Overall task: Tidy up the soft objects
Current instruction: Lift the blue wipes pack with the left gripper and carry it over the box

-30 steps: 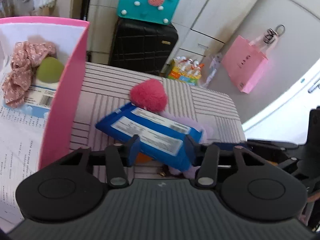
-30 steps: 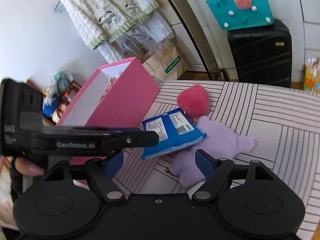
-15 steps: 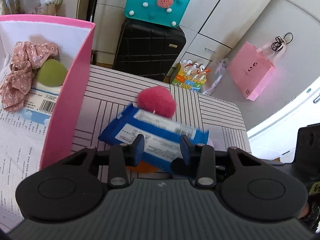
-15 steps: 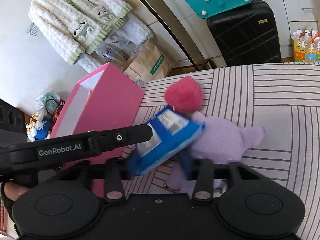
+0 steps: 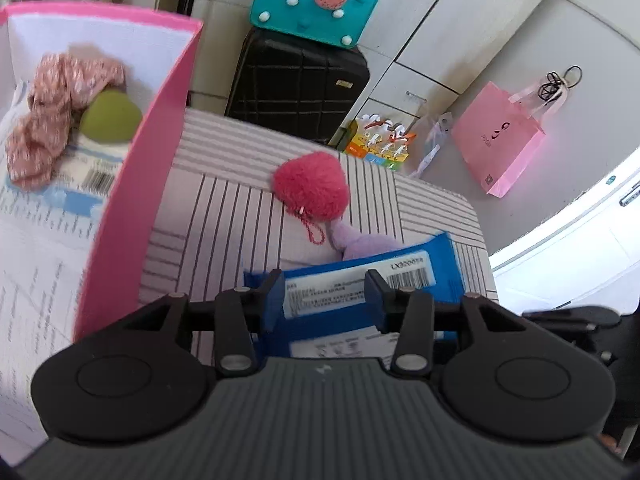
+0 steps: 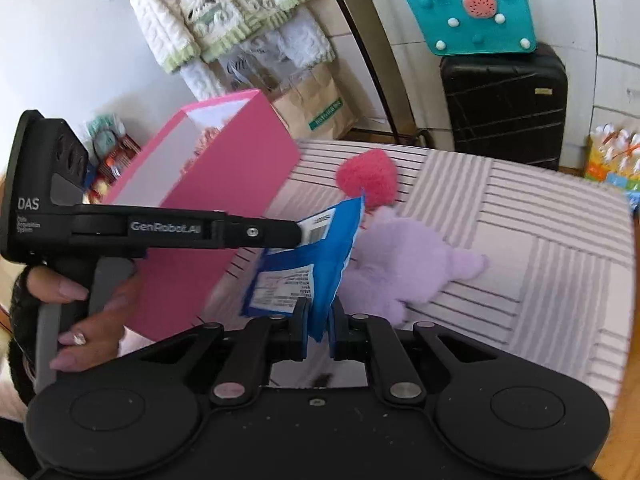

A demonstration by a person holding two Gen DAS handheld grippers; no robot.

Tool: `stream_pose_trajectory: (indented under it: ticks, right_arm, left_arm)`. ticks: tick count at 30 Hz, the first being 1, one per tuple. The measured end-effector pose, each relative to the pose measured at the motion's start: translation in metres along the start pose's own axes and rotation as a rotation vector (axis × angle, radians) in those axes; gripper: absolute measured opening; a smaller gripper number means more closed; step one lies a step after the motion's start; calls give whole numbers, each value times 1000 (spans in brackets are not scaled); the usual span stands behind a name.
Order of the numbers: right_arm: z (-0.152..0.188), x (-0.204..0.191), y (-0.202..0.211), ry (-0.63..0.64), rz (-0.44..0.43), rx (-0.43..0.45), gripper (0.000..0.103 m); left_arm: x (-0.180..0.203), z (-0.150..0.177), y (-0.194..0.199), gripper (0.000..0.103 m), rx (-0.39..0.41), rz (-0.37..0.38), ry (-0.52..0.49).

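Note:
A blue packet (image 6: 316, 256) with white labels stands on edge above the striped table. My right gripper (image 6: 318, 316) is shut on its lower edge. My left gripper (image 5: 324, 284) reaches in from the left with its jaws opening. The packet (image 5: 444, 256) lies across the gap at the left fingertips, with no pinch showing. Behind it lie a pink pompom (image 5: 310, 188) and a purple plush (image 6: 404, 268). The pink box (image 5: 132, 208) at the left holds a floral cloth (image 5: 60, 112) and a green ball (image 5: 110, 116).
The striped tabletop (image 5: 224, 216) ends at a far edge. Beyond it stand a black suitcase (image 5: 296, 88) with a teal bag (image 5: 312, 0) on top, and a pink paper bag (image 5: 500, 144). A person's hand (image 6: 80, 320) grips the left gripper's handle.
The right gripper has closed on the blue packet. The packet has come up off the plush and turned onto its edge. The left jaws have spread a little.

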State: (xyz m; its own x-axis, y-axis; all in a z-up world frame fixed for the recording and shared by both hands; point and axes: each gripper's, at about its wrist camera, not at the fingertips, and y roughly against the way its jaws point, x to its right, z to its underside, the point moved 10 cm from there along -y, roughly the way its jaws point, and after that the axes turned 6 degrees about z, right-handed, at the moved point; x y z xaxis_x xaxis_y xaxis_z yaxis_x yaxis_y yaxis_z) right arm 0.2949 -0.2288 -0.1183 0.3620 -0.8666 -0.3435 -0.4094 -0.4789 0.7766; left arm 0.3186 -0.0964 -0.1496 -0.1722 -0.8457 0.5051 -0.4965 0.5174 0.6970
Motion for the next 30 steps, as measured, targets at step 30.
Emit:
stream_pose_trajectory:
  ticks: [30]
  right_arm:
    - [-9, 41, -15, 59, 35, -16, 33]
  left_arm:
    - [-2, 36, -1, 36, 78, -26, 94]
